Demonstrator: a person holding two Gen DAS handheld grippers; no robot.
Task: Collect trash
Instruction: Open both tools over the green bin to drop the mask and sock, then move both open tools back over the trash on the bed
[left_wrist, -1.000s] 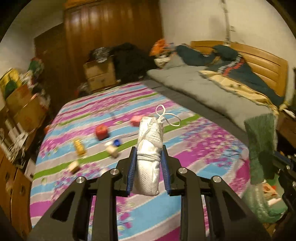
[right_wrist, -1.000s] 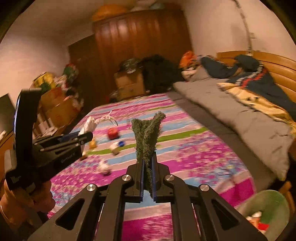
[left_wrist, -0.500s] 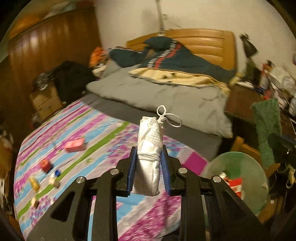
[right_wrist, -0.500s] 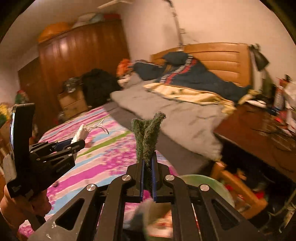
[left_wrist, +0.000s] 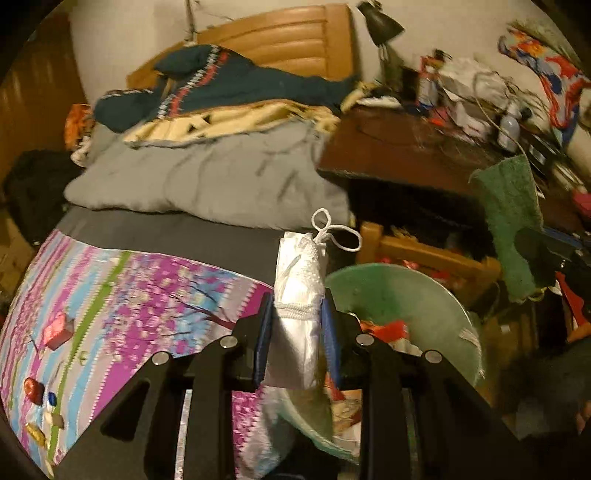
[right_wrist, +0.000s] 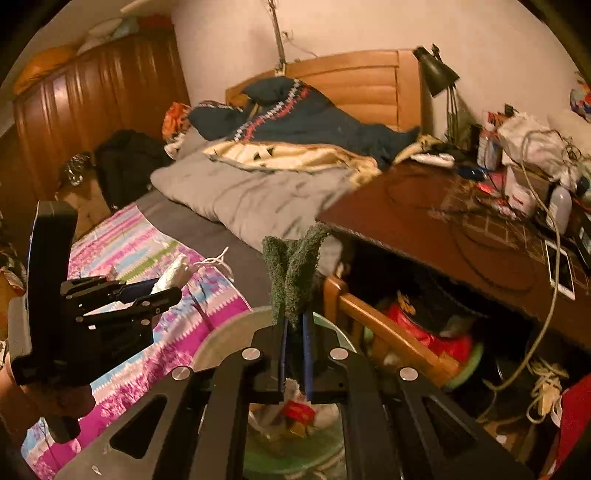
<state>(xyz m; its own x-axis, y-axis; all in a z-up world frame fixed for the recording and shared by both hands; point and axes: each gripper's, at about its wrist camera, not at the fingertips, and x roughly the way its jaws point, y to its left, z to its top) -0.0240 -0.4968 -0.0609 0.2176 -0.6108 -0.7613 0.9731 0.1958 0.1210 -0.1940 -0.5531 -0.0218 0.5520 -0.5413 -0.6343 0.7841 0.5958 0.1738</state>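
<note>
My left gripper (left_wrist: 297, 332) is shut on a white bundle tied with white cord (left_wrist: 299, 295), held upright over the near rim of a green trash bin (left_wrist: 406, 291) lined with a bag and holding wrappers. My right gripper (right_wrist: 294, 343) is shut on a folded green scouring cloth (right_wrist: 291, 266), held above the same bin (right_wrist: 225, 332). The cloth shows at the right of the left wrist view (left_wrist: 511, 218). The left gripper with its bundle shows at the left of the right wrist view (right_wrist: 122, 295).
The bed with a striped pink and blue sheet (left_wrist: 110, 295) lies to the left, with small wrappers (left_wrist: 55, 328) on it. A grey quilt (left_wrist: 207, 177) lies further back. A cluttered dark desk (right_wrist: 443, 221) stands right, a wooden chair (right_wrist: 388, 332) under it.
Both grippers have swung right, away from the bed, and now hang over the green bin beside the desk. Each still holds its item.
</note>
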